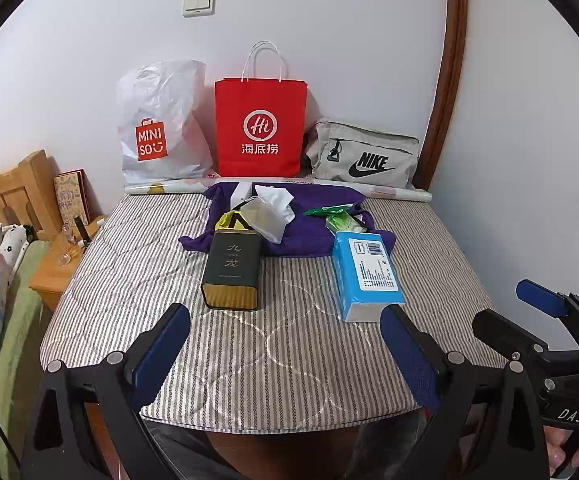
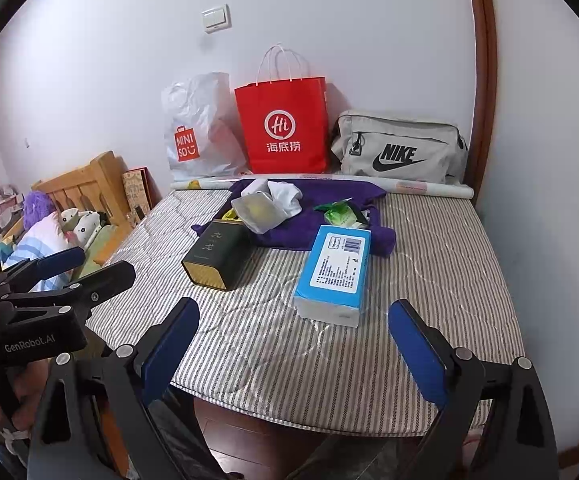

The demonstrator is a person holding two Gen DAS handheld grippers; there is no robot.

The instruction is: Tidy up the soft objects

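Hovering released over the near edge of the striped mattress (image 1: 289, 352), the left claw (image 1: 285, 344) faces a dark tin (image 1: 233, 274), a blue tissue pack (image 1: 365, 272) and a purple cloth (image 1: 321, 208) farther back.

From the right wrist, the right claw (image 2: 293, 344) hangs spread and empty, the tissue pack (image 2: 335, 268) just beyond its fingertips, the purple cloth (image 2: 329, 200) behind.

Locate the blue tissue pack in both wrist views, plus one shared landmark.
Left wrist: the blue tissue pack lies right of centre on the striped mattress, just beyond the left gripper's right finger.
Right wrist: the pack lies near centre, ahead of the open right gripper.
Shared landmark: the red bag against the wall, behind the pack and slightly left in both views.
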